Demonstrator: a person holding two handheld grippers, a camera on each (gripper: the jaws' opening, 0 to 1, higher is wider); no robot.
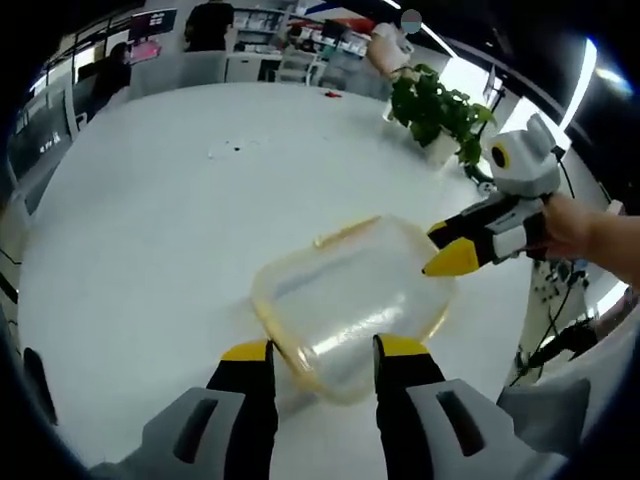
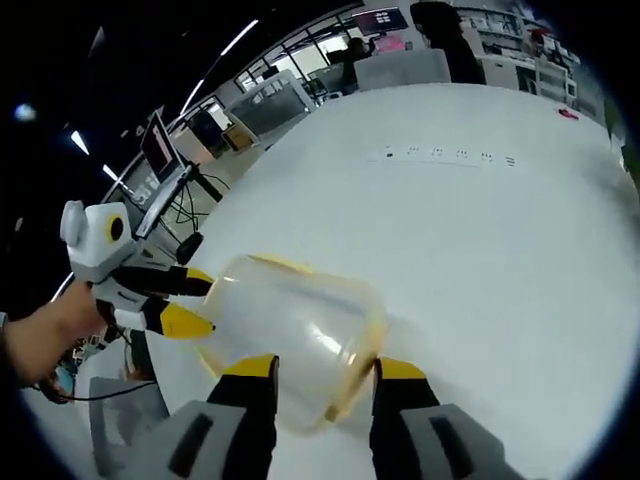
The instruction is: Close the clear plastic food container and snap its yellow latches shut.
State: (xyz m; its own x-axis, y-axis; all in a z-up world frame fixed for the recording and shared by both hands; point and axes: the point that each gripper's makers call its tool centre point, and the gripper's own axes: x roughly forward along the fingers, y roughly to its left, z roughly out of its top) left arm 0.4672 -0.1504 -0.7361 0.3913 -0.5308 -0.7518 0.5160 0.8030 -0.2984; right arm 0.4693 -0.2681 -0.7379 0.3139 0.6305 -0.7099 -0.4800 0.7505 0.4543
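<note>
A clear plastic container [image 1: 345, 300] with a yellow rim lies on the white table [image 1: 150, 220], its lid resting on top. A yellow latch [image 1: 345, 235] shows along its far side. My left gripper [image 1: 324, 350] is open, and the container's near corner sits between the jaws. The right gripper [image 1: 447, 248] comes in from the right, held by a hand [image 1: 575, 225], with its yellow tips at the container's right edge. In the right gripper view the container [image 2: 290, 325] lies between the open jaws of my right gripper [image 2: 325, 367], and the left gripper [image 2: 192, 300] touches its far side.
A potted plant [image 1: 440, 110] stands at the table's far right edge. A small red item [image 1: 330, 95] lies far back on the table. Chairs, desks and people are beyond the table. A monitor [image 2: 160, 145] and cables stand off the table's side.
</note>
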